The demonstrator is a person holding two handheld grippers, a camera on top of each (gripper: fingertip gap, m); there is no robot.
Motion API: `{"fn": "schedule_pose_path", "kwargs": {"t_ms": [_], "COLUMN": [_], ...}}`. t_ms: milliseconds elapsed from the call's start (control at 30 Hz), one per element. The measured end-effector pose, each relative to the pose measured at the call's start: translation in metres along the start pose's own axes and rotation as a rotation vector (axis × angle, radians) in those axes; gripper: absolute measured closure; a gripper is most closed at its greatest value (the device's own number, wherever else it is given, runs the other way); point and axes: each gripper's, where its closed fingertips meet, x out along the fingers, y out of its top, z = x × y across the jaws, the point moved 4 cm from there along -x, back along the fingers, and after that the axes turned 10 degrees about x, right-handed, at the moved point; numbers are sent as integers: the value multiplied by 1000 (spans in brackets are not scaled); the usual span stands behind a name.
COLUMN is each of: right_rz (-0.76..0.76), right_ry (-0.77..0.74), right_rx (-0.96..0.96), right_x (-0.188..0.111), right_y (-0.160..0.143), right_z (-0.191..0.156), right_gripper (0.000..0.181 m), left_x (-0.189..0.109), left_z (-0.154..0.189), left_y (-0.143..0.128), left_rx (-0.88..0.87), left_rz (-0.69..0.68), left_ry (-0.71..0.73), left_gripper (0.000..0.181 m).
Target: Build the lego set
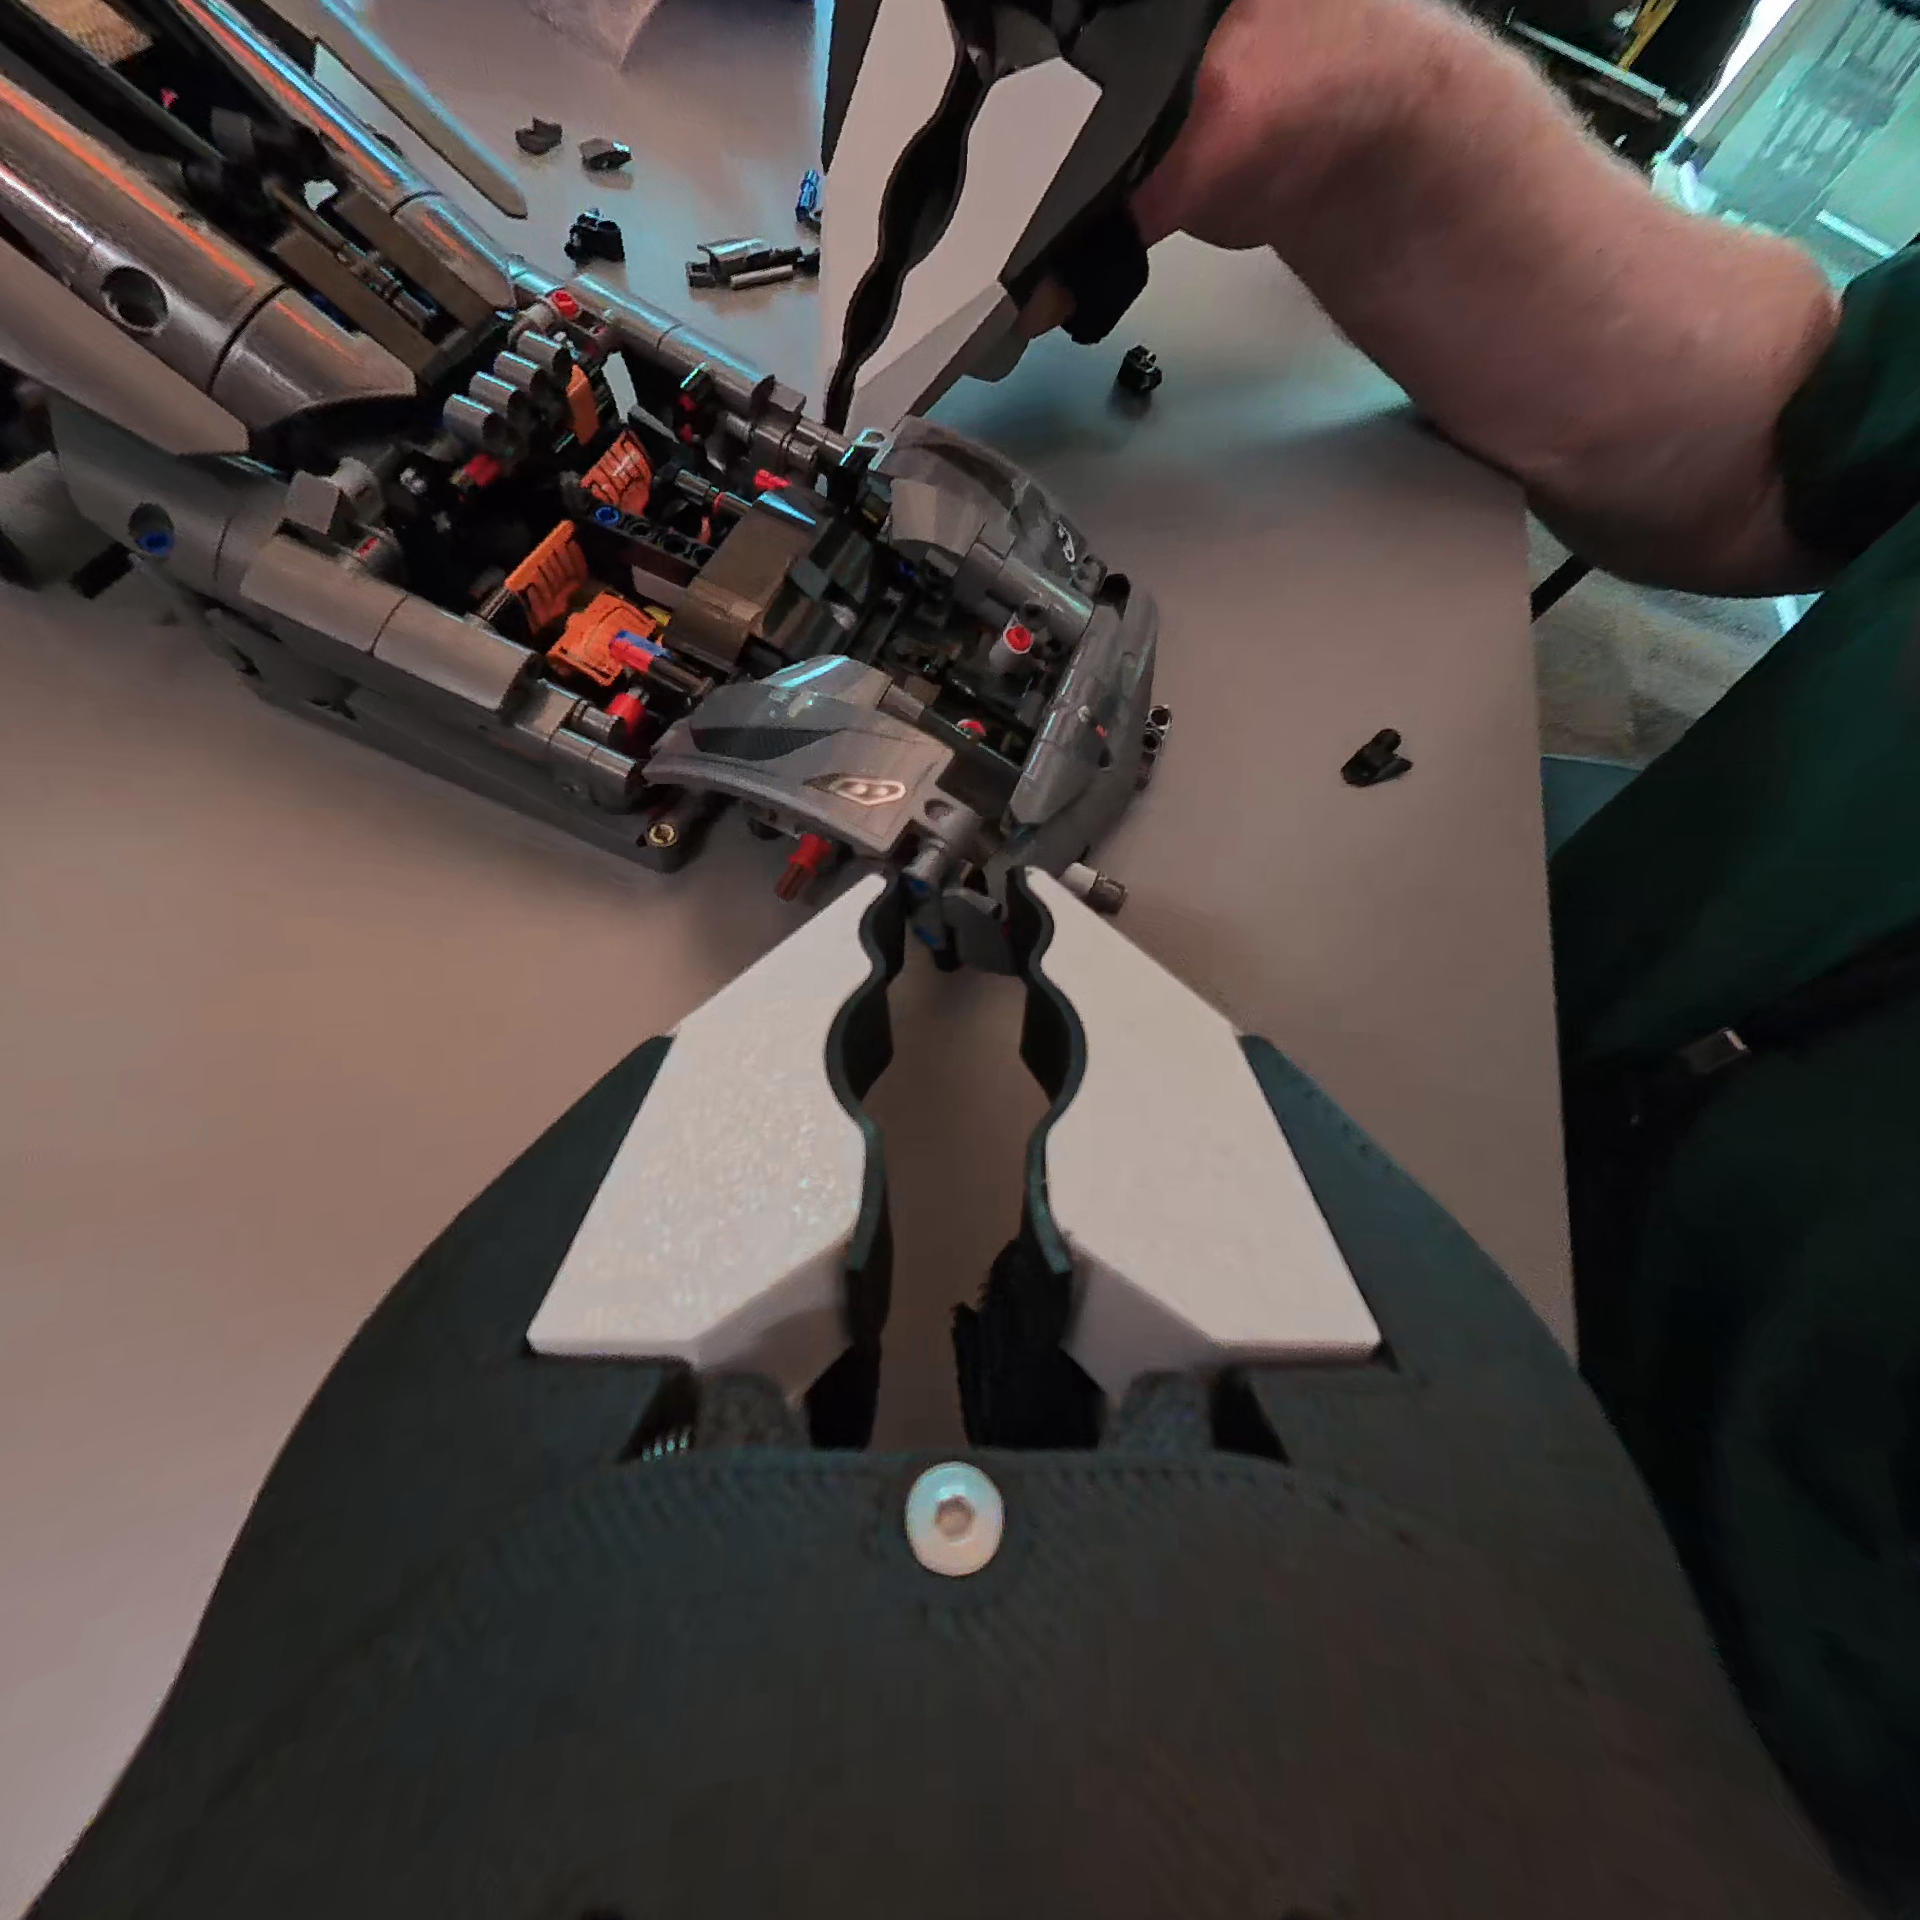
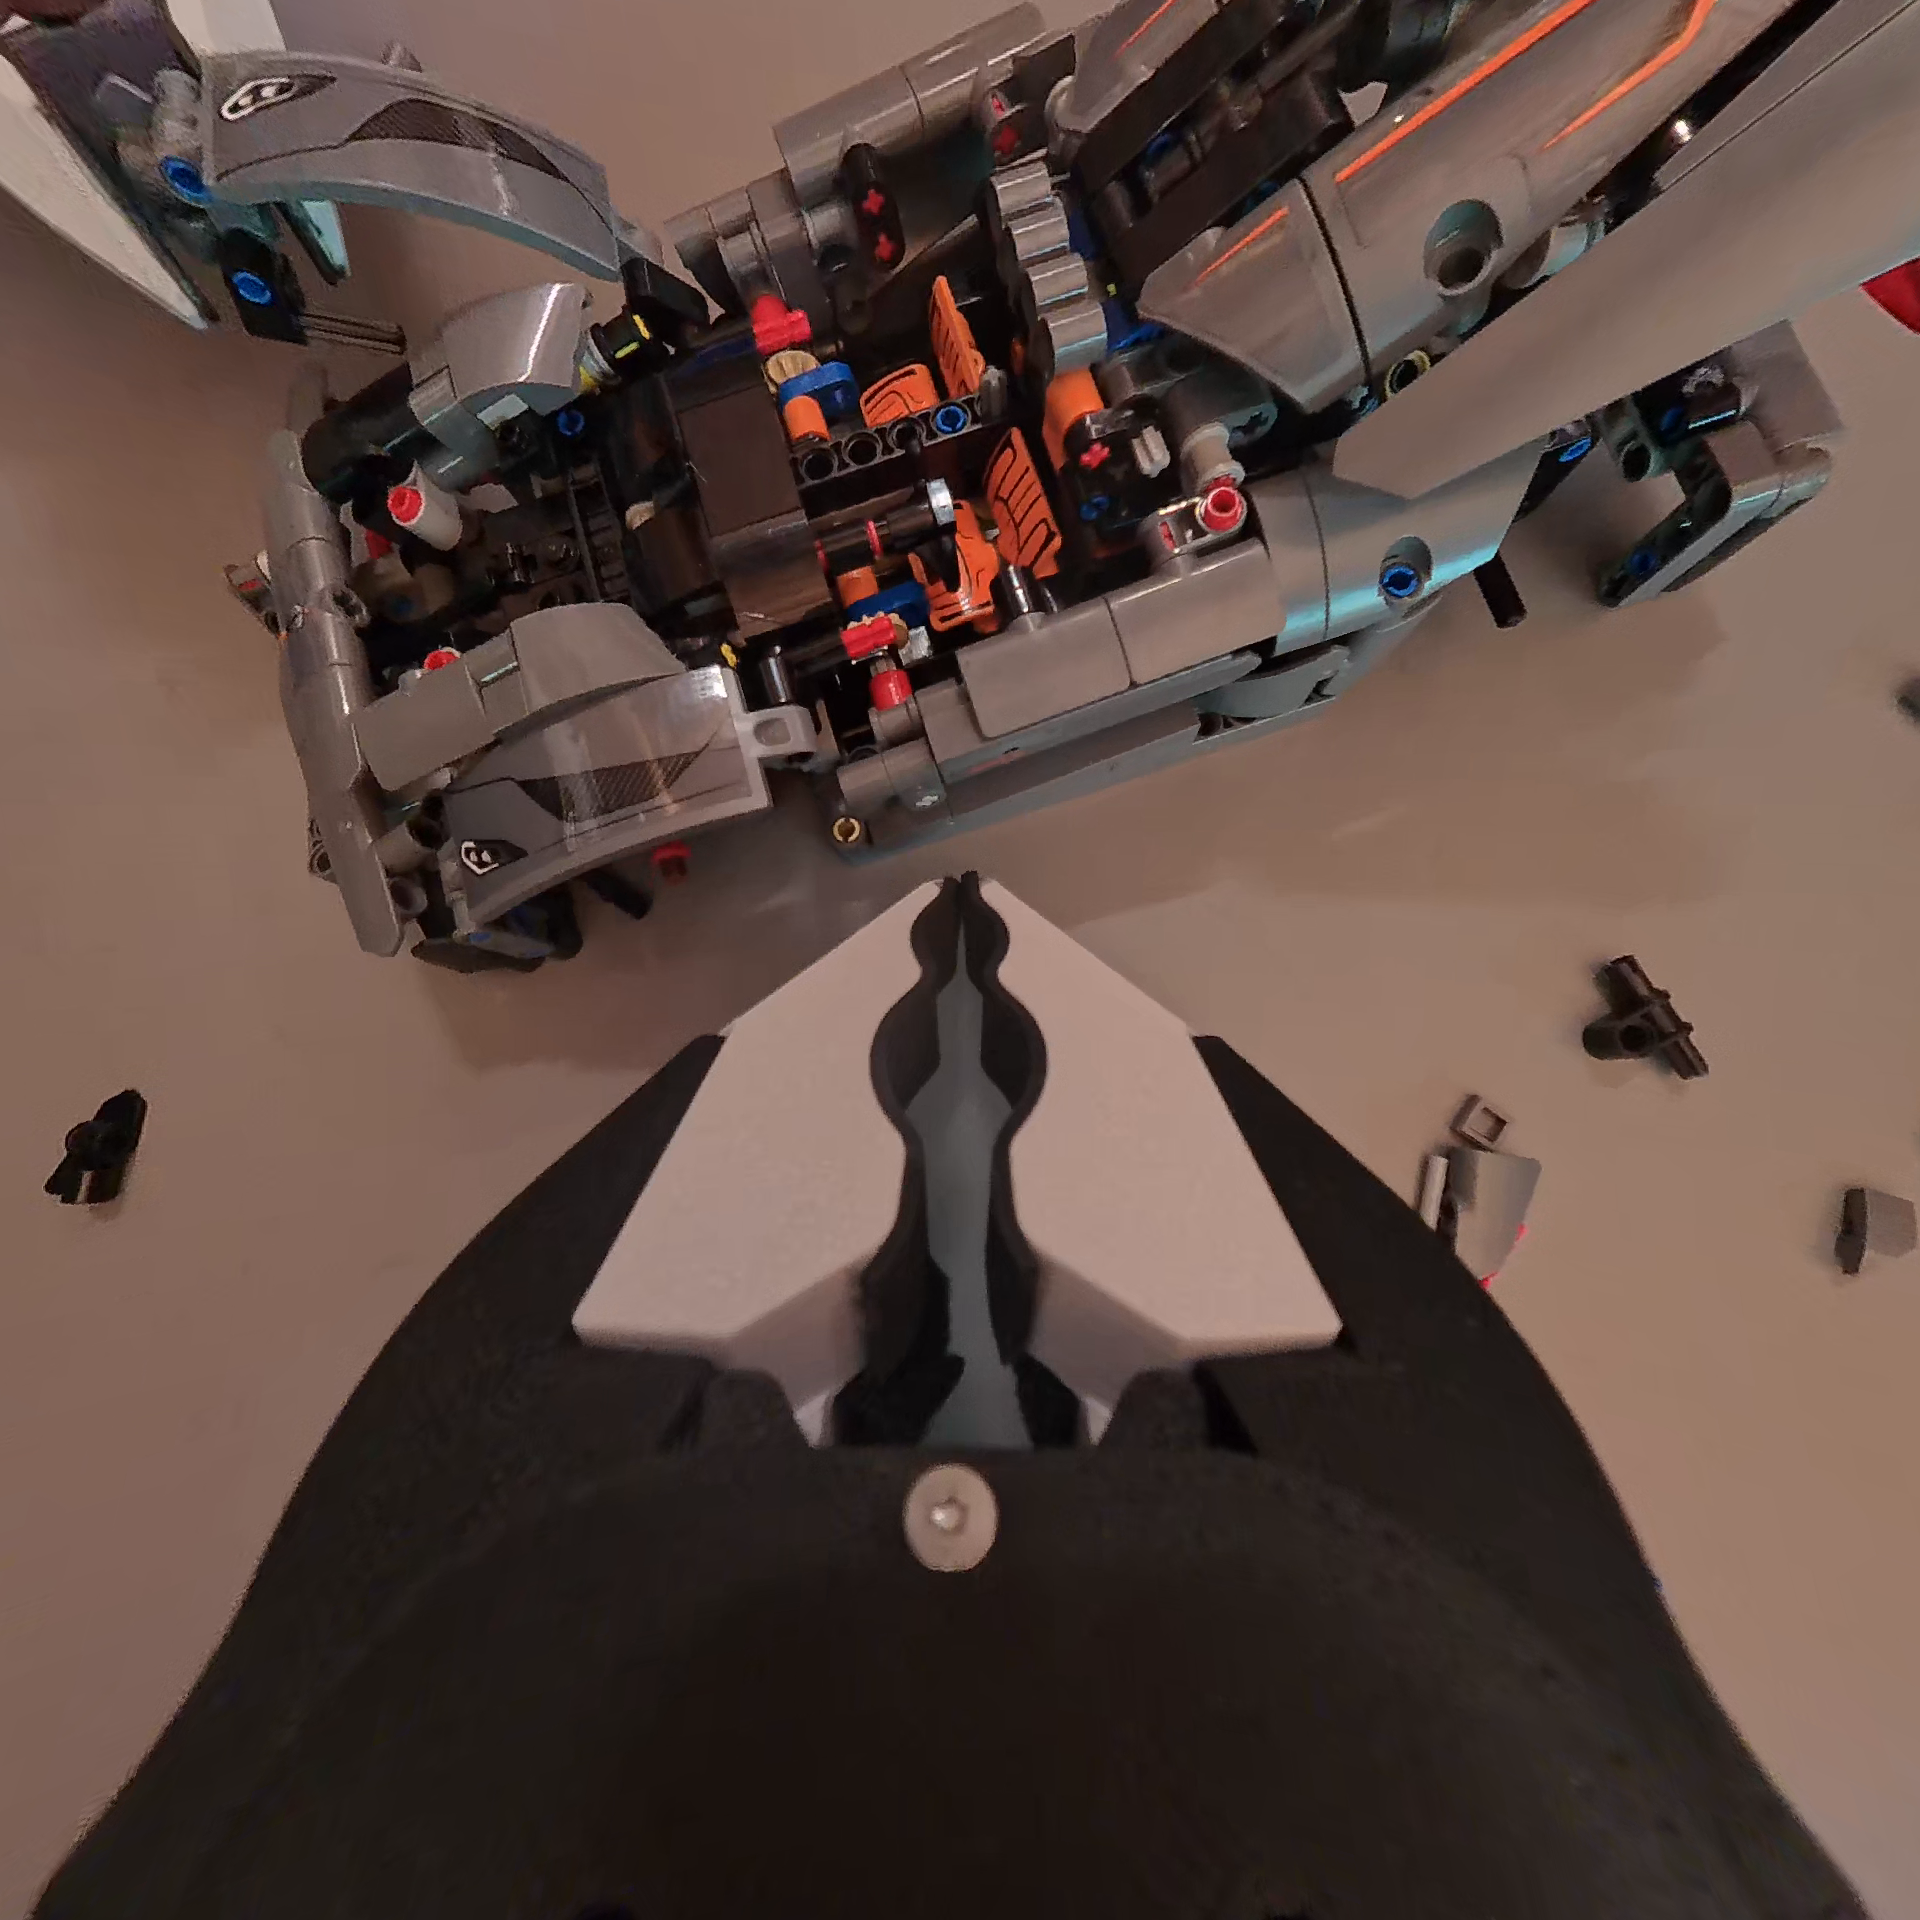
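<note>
left gripper (image 1: 954, 914) pinches what looks like the fender piece (image 1: 821, 769); right gripper (image 2: 961, 883) closed, empty.

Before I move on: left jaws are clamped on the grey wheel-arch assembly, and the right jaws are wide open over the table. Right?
Not quite. The right gripper is shut and holds nothing, per the right wrist view. The left gripper does clamp the grey wheel-arch assembly.

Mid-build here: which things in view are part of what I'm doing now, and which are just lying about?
In hand: lego car; wheel-arch panel, clamped in the left gripper at the car's front; right gripper, shut and empty.

Lying about on the table: black connector; black clip; grey curved piece; small grey slope.
</note>
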Motion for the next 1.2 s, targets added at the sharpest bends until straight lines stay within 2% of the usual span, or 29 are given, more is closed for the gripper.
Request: {"fn": "schedule_pose_path", "kwargs": {"t_ms": [233, 400, 667, 900, 1200], "right_rz": [2, 0, -11, 2, -16], "right_ry": [16, 21, 27, 42, 60], "right_rx": [0, -4, -9, -8, -29], "right_x": [-2, -4, -2, -6, -2], "right_y": [-1, -2, -4, -3, -4], "right_z": [1, 2, 2, 1, -4], "right_gripper": [181, 181, 181, 181, 181], "left_x": [3, 9, 11, 10, 17], "left_z": [-1, -4, -5, -12, -13], "left_y": [-1, -8, -7, -14, -18], "left_rx": [85, 162, 191, 277, 286], "left_rz": [-19, -92, -81, -179, -182], "left_ry": [45, 100, 100, 141, 126], "left_gripper": [164, 165, 165, 166, 165]}}
